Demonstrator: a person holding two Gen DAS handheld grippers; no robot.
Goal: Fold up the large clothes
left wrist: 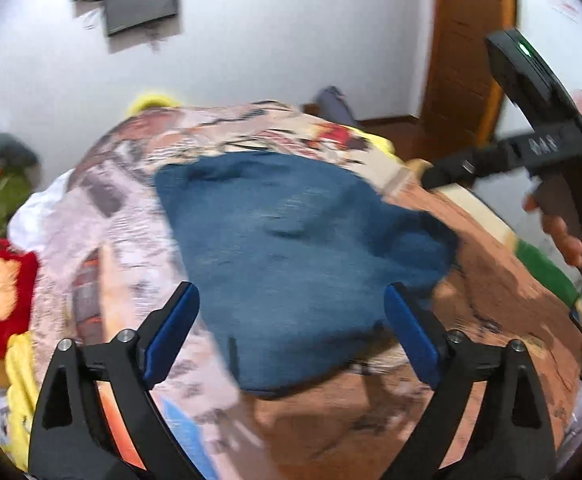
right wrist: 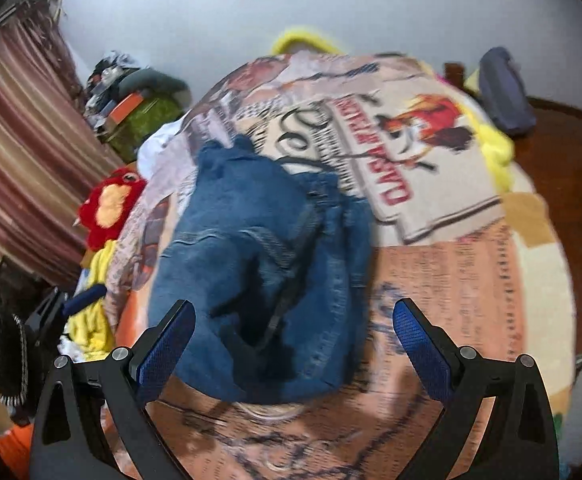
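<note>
blue denim jeans (right wrist: 259,264), matt and coarse, seams stitched; printed cloth bedspread (right wrist: 451,280), soft matt weave; red plush toy (right wrist: 107,204), fuzzy; glossy brown wooden door (left wrist: 467,40).

Blue jeans (right wrist: 263,264) lie bunched on a printed blanket (right wrist: 451,280) covering the bed. Right claw (right wrist: 293,334) hangs above them, jaws wide, nothing between. A red plush toy (right wrist: 109,204) sits at the bed's left edge.

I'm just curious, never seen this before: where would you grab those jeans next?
Probably the near stitched edge of the jeans, coming from above. They lie bunched on the printed blanket, and that hem is closest. Both the left gripper and right gripper are open, empty.
</note>
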